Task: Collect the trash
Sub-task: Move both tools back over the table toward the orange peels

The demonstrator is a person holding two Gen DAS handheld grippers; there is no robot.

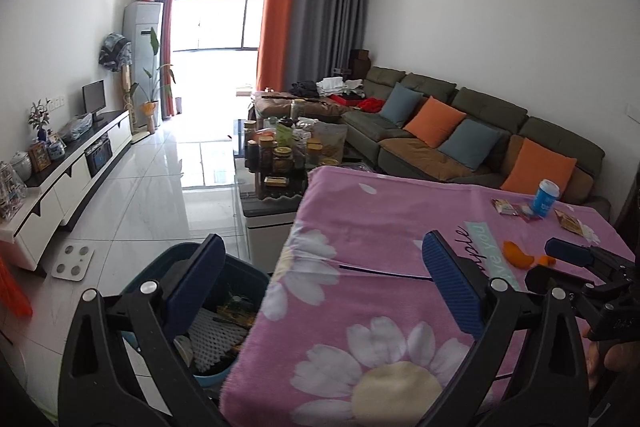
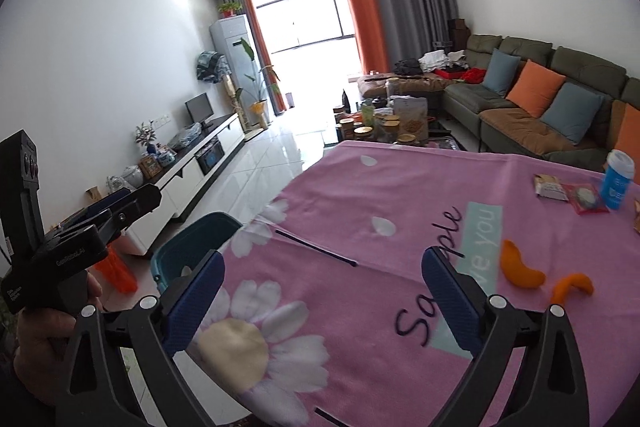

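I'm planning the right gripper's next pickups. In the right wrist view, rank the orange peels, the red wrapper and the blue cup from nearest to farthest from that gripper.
From the right gripper, jaws open and empty:
1. Orange peels, on the pink cloth just right of the right finger; the two pieces are too close to rank apart.
2. Red wrapper, farther back on the right.
3. Blue cup, just behind the wrapper, near the table's far right edge.

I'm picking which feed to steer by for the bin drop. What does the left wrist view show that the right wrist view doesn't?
Only the left wrist view looks into the bin: white foam netting and wrappers lie inside, and a white scale sits on the floor. Only the right wrist view shows the second orange peel whole. Both show the blue cup, the wrappers beside it, and both grippers open and empty.
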